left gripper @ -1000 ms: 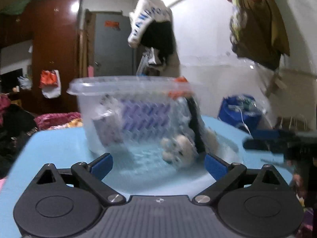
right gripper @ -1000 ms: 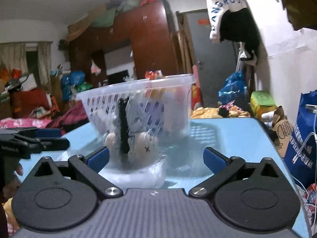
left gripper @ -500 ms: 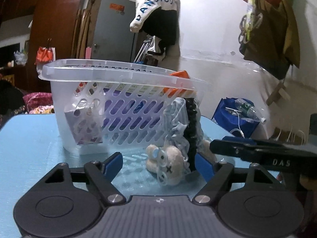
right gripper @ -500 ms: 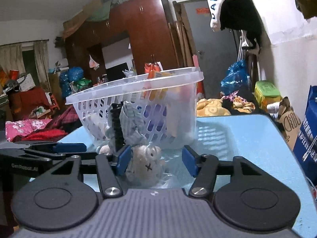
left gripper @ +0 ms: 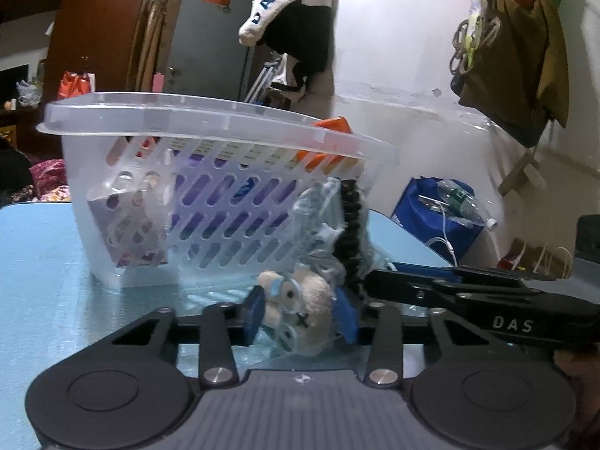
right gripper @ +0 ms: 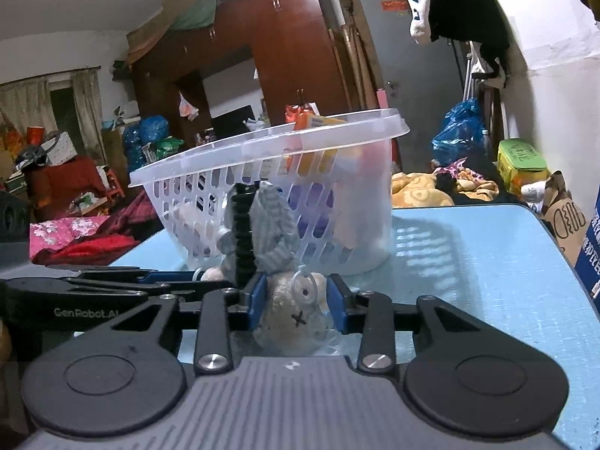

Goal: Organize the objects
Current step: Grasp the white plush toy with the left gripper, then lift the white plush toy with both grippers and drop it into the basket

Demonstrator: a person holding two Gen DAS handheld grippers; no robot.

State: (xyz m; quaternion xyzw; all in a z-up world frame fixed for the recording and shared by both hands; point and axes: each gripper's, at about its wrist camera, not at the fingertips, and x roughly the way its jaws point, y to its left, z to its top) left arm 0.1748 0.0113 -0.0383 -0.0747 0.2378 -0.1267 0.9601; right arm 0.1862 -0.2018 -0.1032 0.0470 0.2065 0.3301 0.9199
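A light blue tabletop [right gripper: 487, 262] fills the lower half of both views, with a dark wooden wardrobe [right gripper: 262, 56] and piled clutter in the room behind. At centre stands a translucent white slotted plastic basket [left gripper: 210, 195], and just before it a small cream plush toy in clear wrapping [left gripper: 296, 307] lies on the table. The left gripper [left gripper: 300, 311] and right gripper [right gripper: 296, 307] are both closing on that toy, their blue pads touching its sides.

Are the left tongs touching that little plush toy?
Touching. In the left wrist view, the closing left tongs have both blue pads against the bagged plush toy, with no gap showing.
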